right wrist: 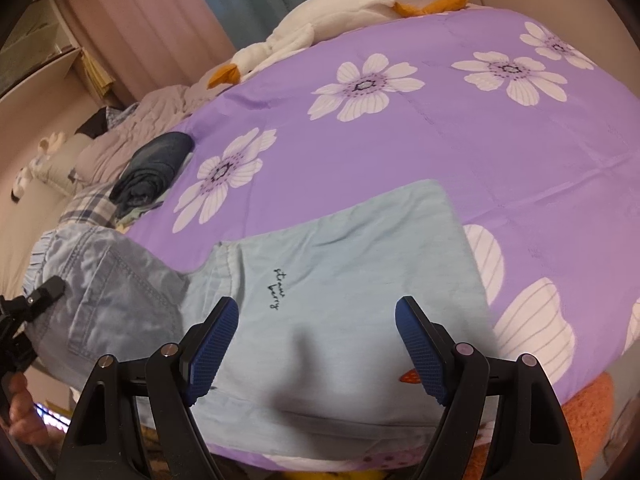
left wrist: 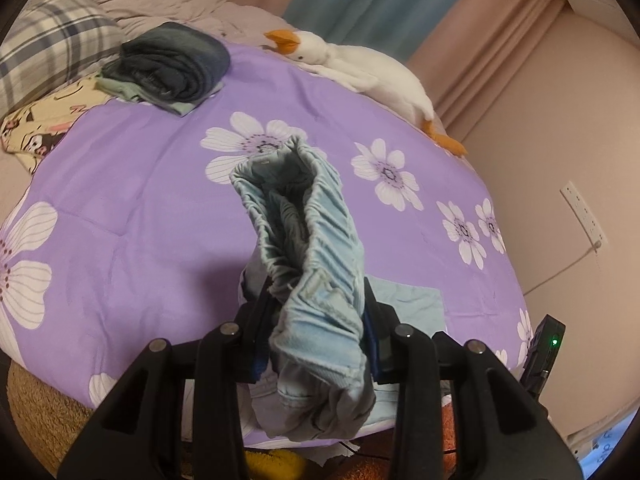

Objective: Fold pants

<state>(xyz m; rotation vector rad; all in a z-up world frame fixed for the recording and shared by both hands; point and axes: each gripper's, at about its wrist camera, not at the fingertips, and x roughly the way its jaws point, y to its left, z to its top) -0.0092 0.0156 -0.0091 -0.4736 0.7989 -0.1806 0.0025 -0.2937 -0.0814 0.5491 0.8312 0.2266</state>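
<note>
Now the left gripper [left wrist: 318,336] is clamped on the bunched elastic waistband of the light blue pants [left wrist: 308,248], holding it above the purple flowered bedspread [left wrist: 140,200]. Meanwhile the right gripper [right wrist: 316,344] hangs wide open over the pant legs [right wrist: 340,264], which lie flat on the bedspread [right wrist: 520,152], gripping nothing.

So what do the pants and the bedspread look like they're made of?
Pants: soft, washed light-blue denim by the look, matte, with visible topstitching, a patch pocket and a gathered elastic waistband. Bedspread: smooth purple woven cloth, probably cotton or polyester, with a slight sheen, printed white flowers and faint quilting lines.
</note>
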